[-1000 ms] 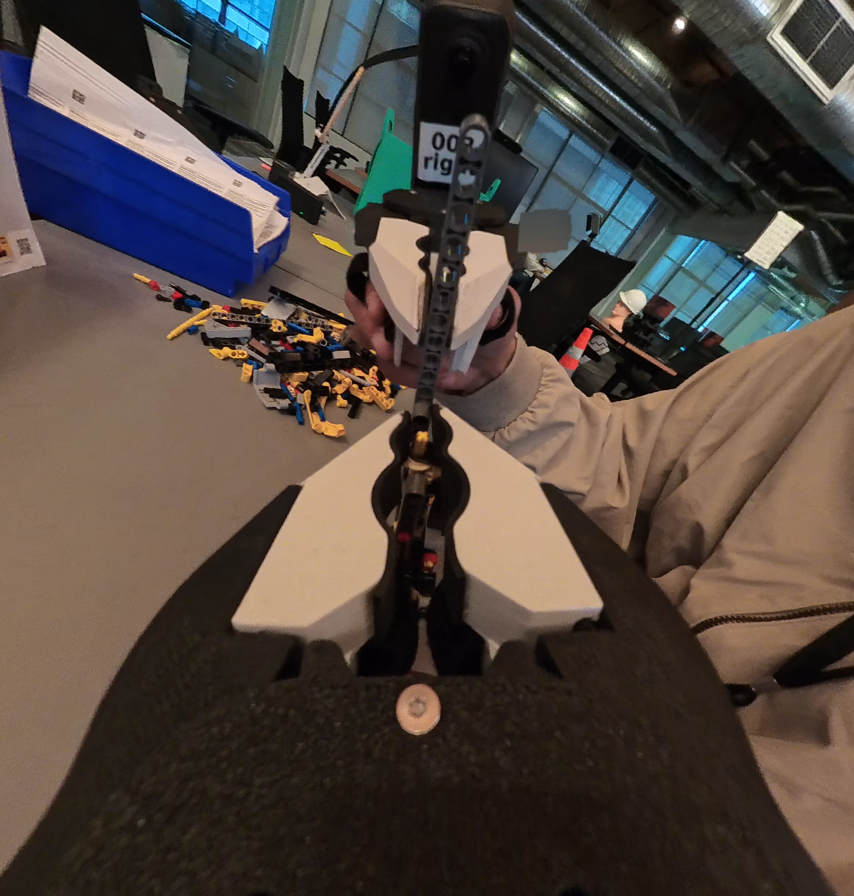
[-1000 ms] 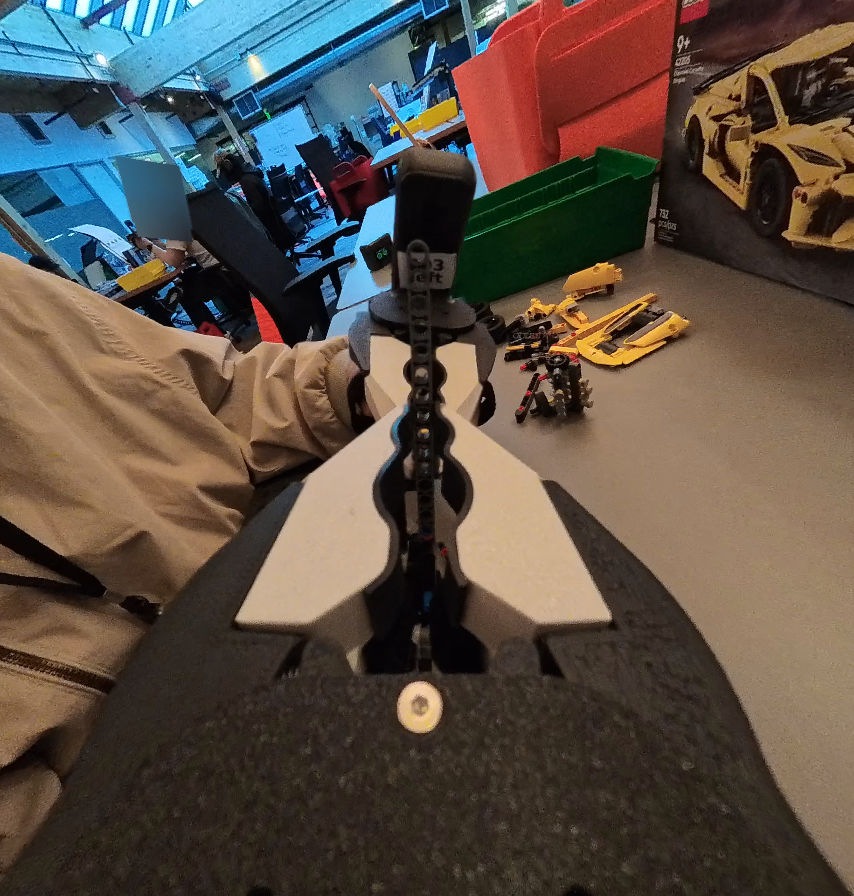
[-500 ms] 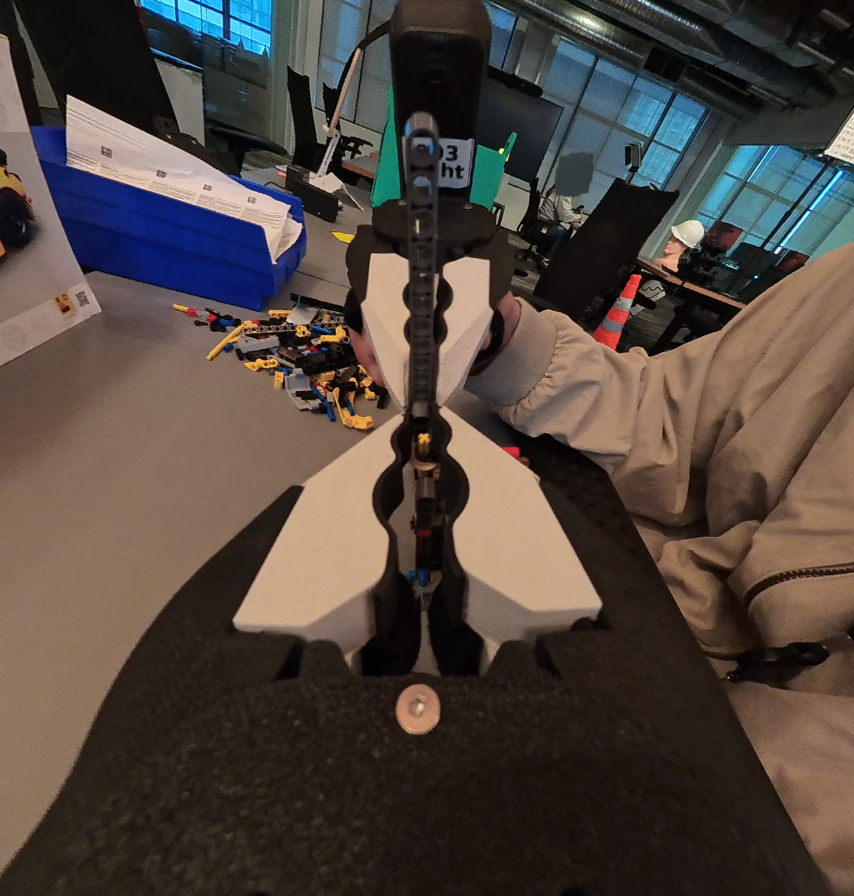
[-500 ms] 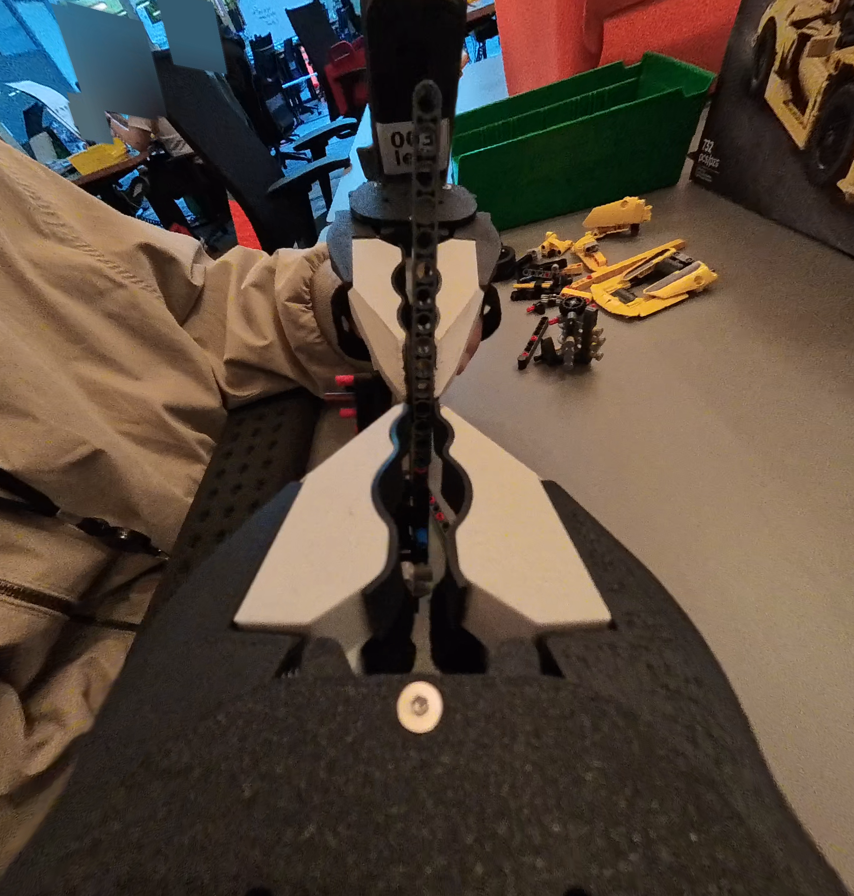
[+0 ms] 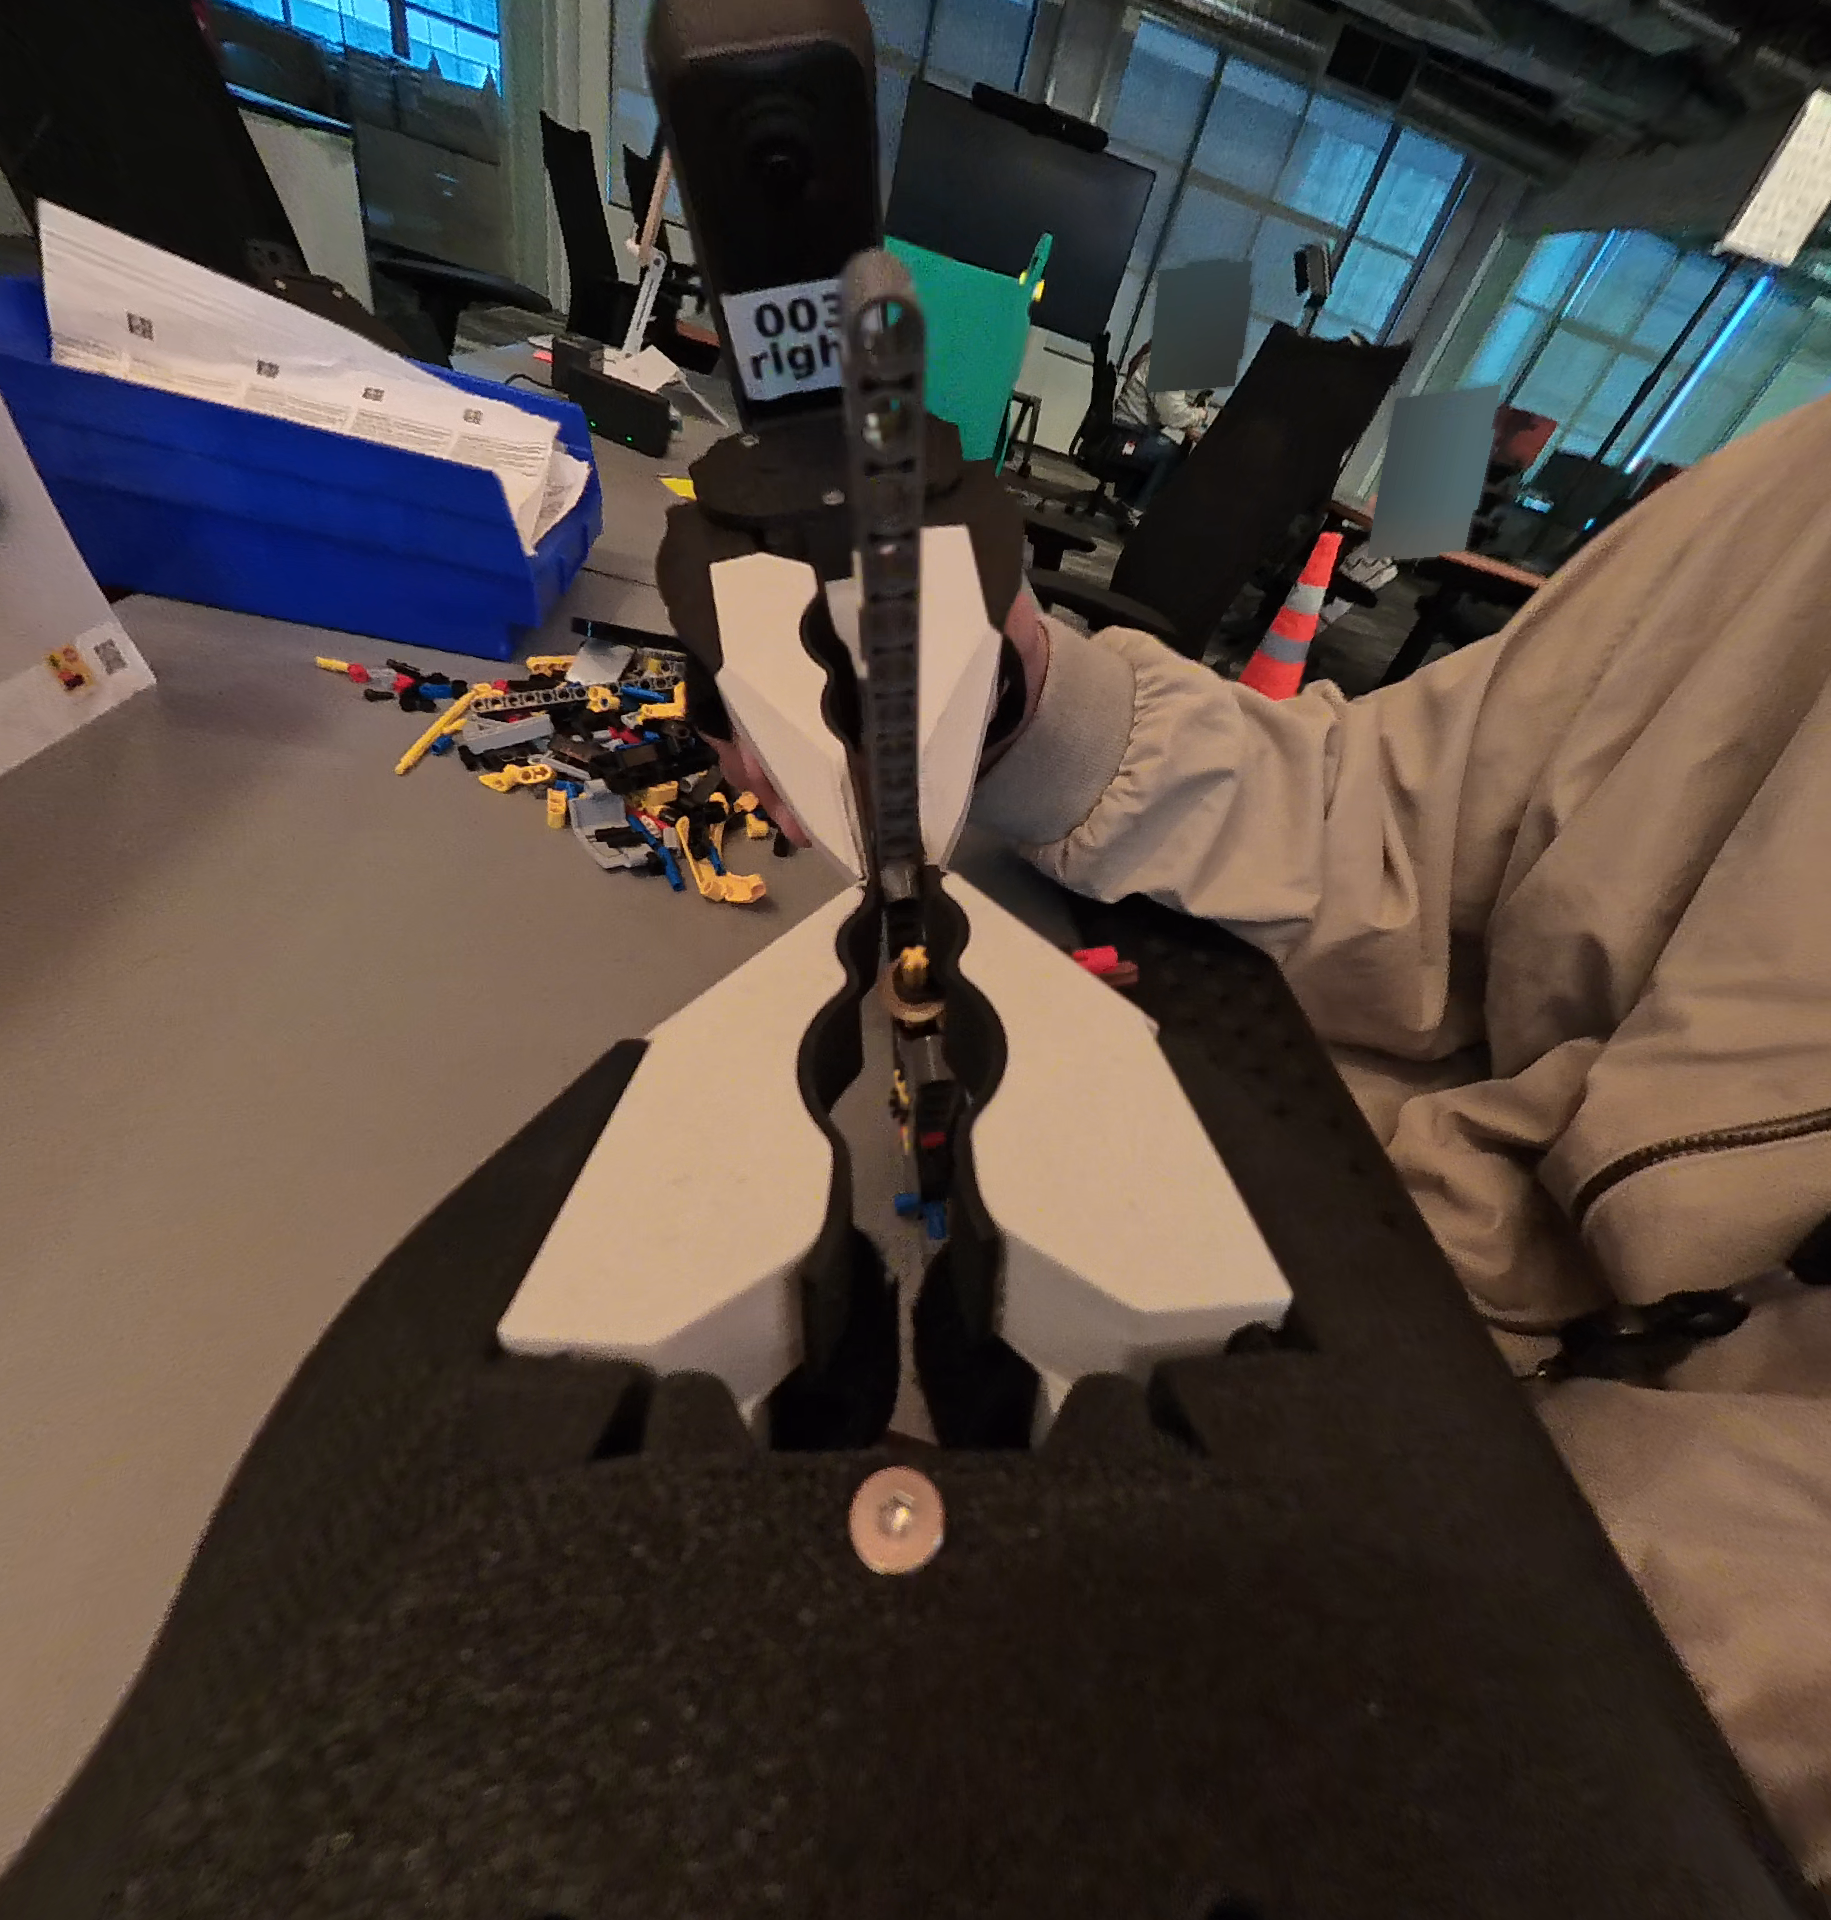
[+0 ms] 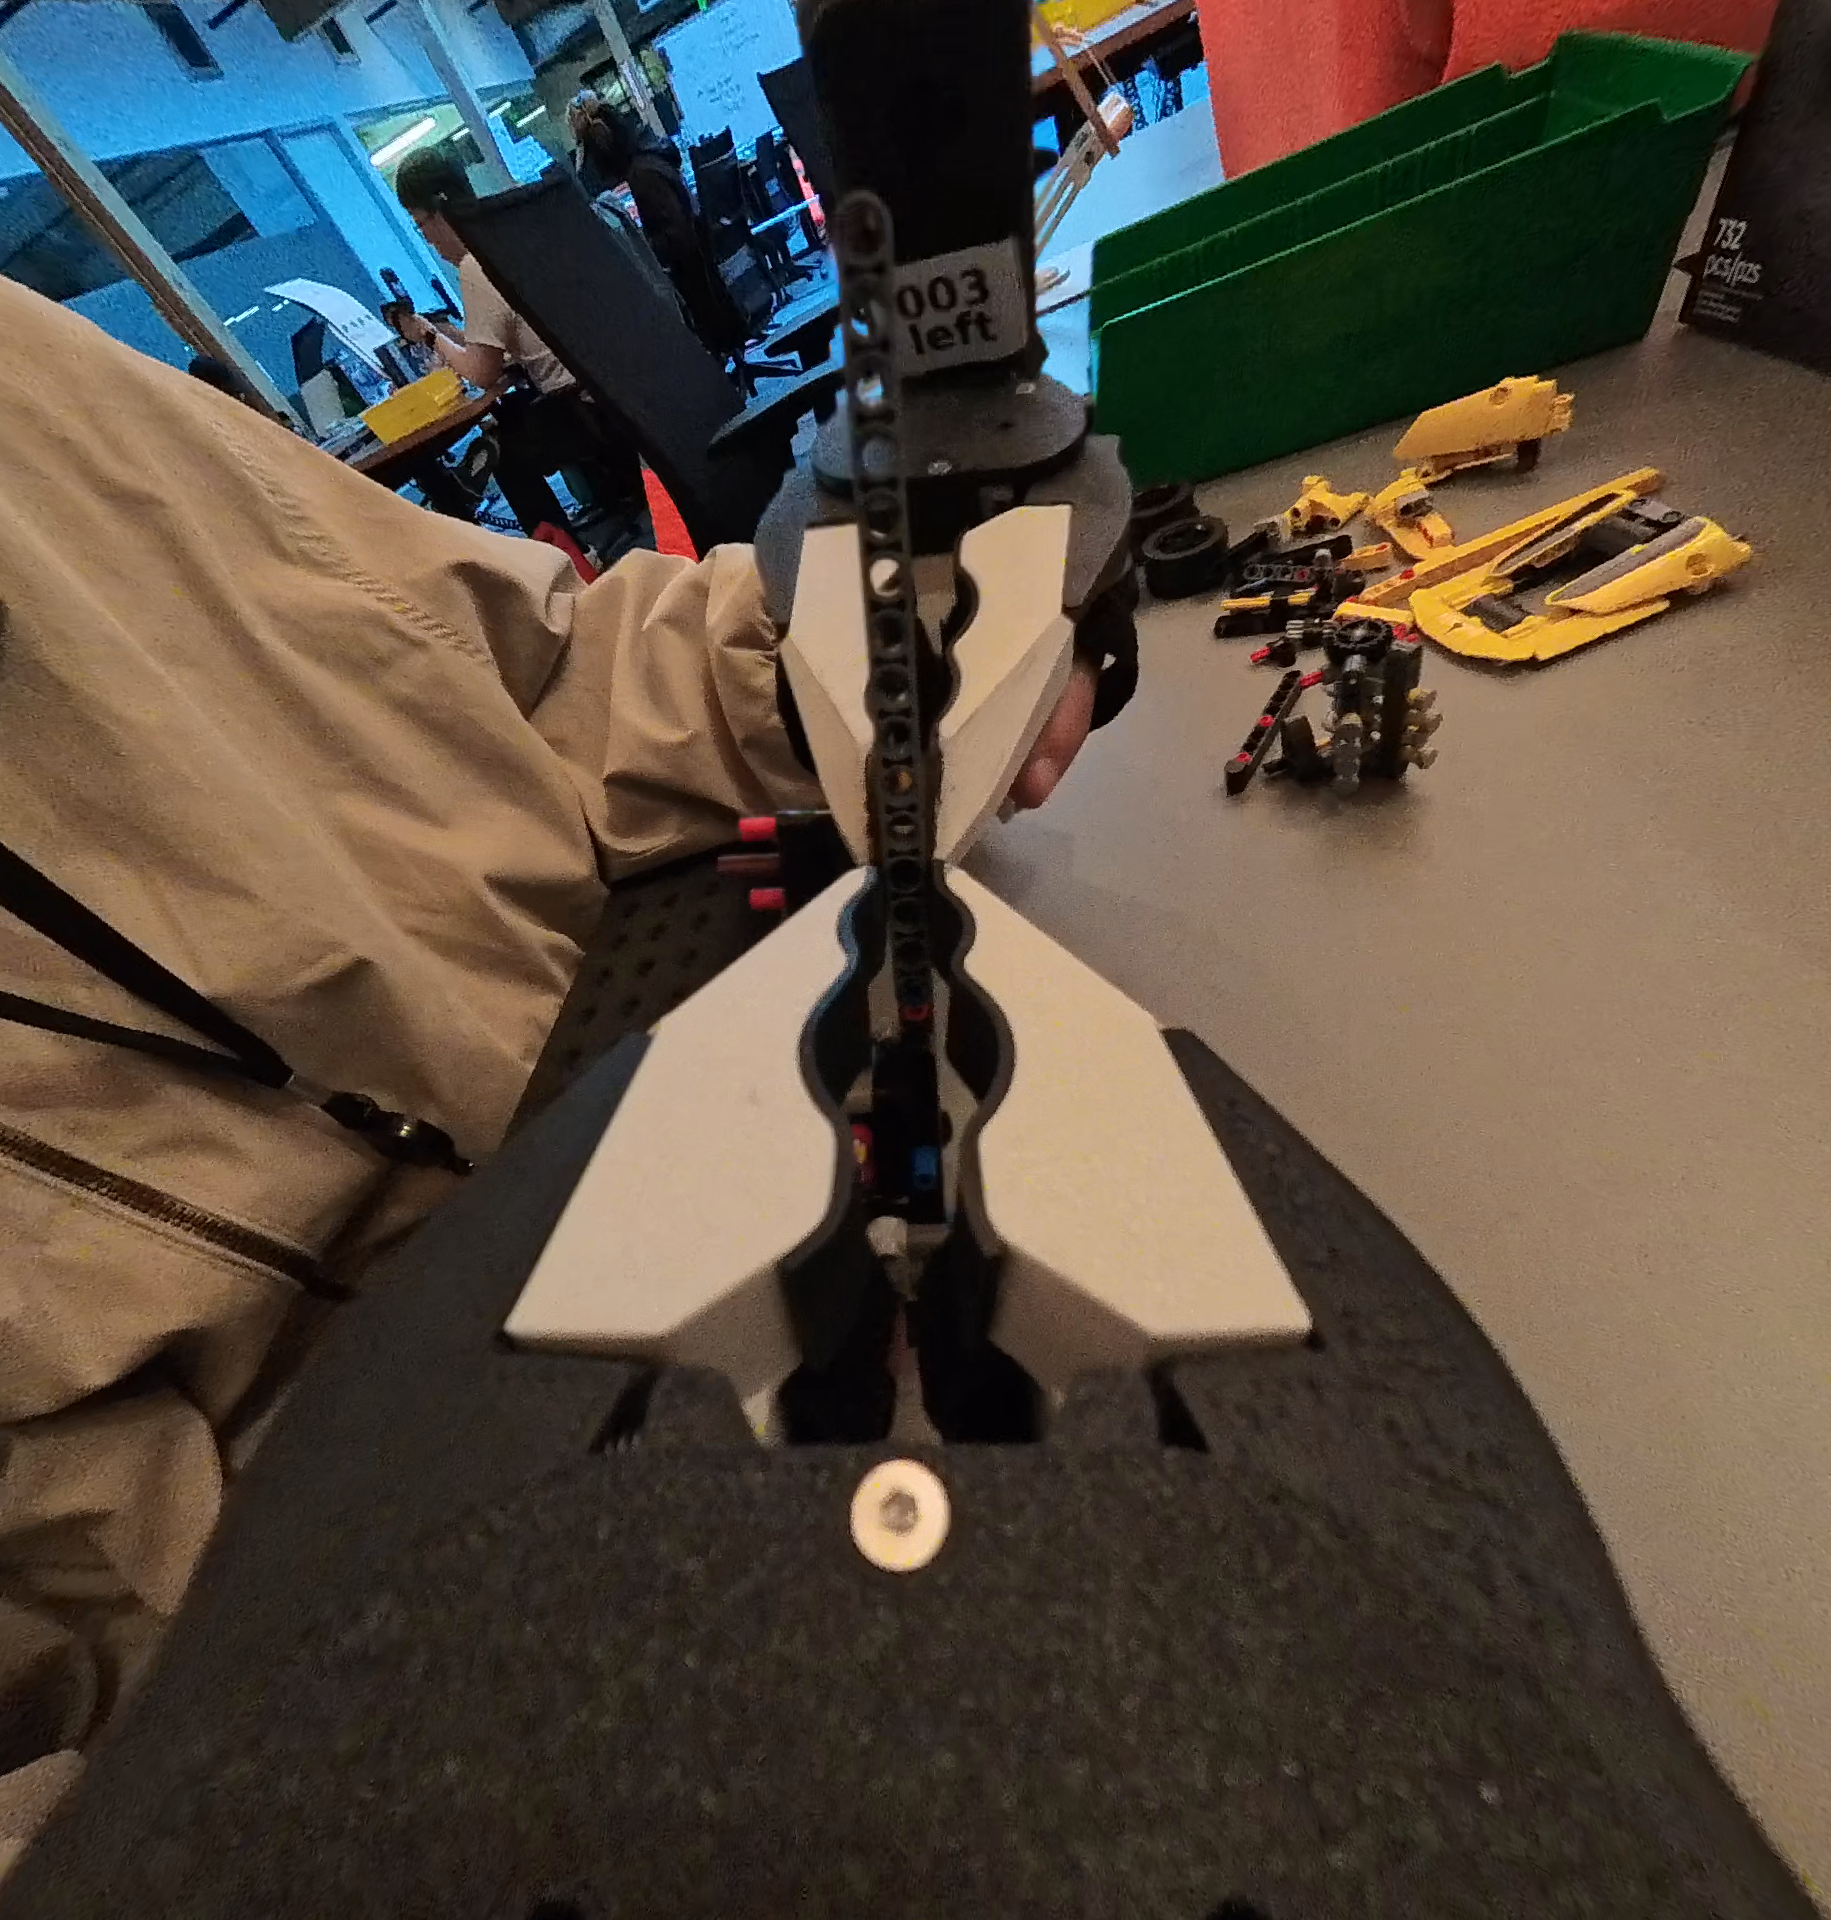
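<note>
My left gripper (image 5: 895,894) and right gripper (image 6: 906,883) meet tip to tip above the grey table (image 5: 215,987). Both are shut on one small building-brick assembly. In the left wrist view its yellow, black, red and blue pieces (image 5: 921,1049) sit between my white fingers (image 5: 703,1143). In the right wrist view a black block with red and blue pins (image 6: 906,1132) sits between the fingers (image 6: 703,1153). A long dark beam with holes (image 5: 890,623) rises from where the tips meet, and it also shows in the right wrist view (image 6: 885,582). How the beam joins the pieces is hidden.
A blue bin with papers (image 5: 267,520) and a pile of loose pieces (image 5: 599,758) lie behind the left. A green bin (image 6: 1358,312), yellow body panels (image 6: 1565,582), tyres (image 6: 1186,540) and a small black sub-assembly (image 6: 1358,707) lie at the right. A black perforated mat (image 6: 641,966) and beige sleeves (image 5: 1410,831) are below. Less than 4 cm separates the two grippers' tips. The small black sub-assembly (image 6: 1358,707) is about equally far from each gripper, around 20 centimeters.
Both grippers have stayed shut and tip to tip on the assembly. The pair has tilted and shifted, so more tabletop shows now. The long beam's lean has changed a little.
</note>
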A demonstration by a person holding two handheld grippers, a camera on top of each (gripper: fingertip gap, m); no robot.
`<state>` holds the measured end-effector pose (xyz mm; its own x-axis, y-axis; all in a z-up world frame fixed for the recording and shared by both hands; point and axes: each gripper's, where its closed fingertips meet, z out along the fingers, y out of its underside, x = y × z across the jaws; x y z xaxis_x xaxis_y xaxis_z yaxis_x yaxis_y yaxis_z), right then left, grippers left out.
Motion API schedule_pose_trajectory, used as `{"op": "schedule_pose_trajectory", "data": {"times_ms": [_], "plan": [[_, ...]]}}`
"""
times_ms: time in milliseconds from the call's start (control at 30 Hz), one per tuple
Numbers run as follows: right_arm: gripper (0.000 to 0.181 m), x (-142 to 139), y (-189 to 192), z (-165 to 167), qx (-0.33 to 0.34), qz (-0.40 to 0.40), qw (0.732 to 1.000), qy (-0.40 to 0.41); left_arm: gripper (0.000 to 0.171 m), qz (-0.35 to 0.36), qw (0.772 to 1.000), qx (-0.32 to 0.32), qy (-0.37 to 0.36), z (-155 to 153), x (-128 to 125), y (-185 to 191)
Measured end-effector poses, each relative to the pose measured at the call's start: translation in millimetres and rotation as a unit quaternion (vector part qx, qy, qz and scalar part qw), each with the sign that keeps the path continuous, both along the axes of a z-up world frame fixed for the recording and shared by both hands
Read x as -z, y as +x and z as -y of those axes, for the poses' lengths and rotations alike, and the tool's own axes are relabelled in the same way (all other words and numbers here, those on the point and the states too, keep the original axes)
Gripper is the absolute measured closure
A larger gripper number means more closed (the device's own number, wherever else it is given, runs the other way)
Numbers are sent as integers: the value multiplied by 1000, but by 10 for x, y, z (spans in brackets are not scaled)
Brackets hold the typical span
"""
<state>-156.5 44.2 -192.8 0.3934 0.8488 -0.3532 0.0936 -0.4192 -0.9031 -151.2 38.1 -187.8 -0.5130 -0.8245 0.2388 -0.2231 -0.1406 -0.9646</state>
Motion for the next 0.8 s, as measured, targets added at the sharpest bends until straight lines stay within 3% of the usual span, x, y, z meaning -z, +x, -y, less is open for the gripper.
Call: {"op": "schedule_pose_trajectory", "data": {"times_ms": [133,467,533,567,633,800], "plan": [[175,-44,72,-29,17,11,999,31,164,18,998,-33,41,-31,-31,61],[175,4,114,51,-13,39,999,26,165,1,999,-12,36,30,33,69],[175,-188,335,28,18,-2,999,42,166,-5,999,-22,43,-78,57,6],[176,-395,614,31,48,-55,996,51,166,2,999,-36,29,-179,17,-31],[176,-516,1073,120,87,-81,991,59,165,28,998,-50,-6,-307,-149,-57],[176,-406,1321,129,102,-126,987,0,165,39,997,-58,-42,-349,-202,-27]]}}
